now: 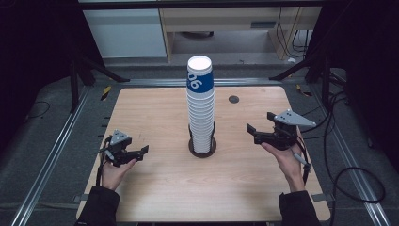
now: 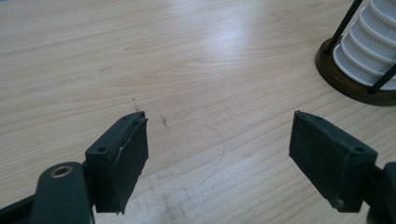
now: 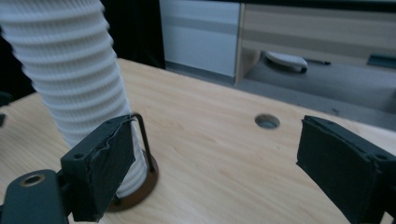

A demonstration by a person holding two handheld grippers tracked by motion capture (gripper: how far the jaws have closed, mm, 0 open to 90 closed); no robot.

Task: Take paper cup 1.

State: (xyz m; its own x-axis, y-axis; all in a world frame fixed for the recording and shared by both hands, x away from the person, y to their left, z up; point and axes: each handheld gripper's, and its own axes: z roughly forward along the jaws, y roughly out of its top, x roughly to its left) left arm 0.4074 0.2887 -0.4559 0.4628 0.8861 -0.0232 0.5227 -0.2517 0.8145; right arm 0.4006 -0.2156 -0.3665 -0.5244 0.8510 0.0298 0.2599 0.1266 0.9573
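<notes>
A tall stack of white paper cups stands upright in a dark round holder at the table's middle; its top cup carries a blue band. The ribbed stack also rises at the left of the right gripper view, and its base sits at the upper right of the left gripper view. My left gripper rests low at the table's left, open, with bare wood between its jaws. My right gripper is held at the right of the stack, open and holding nothing.
The wooden table has a small round hole at its back right. Dark floor, metal rails and cables surround it. A white cabinet and shelving stand beyond the far edge.
</notes>
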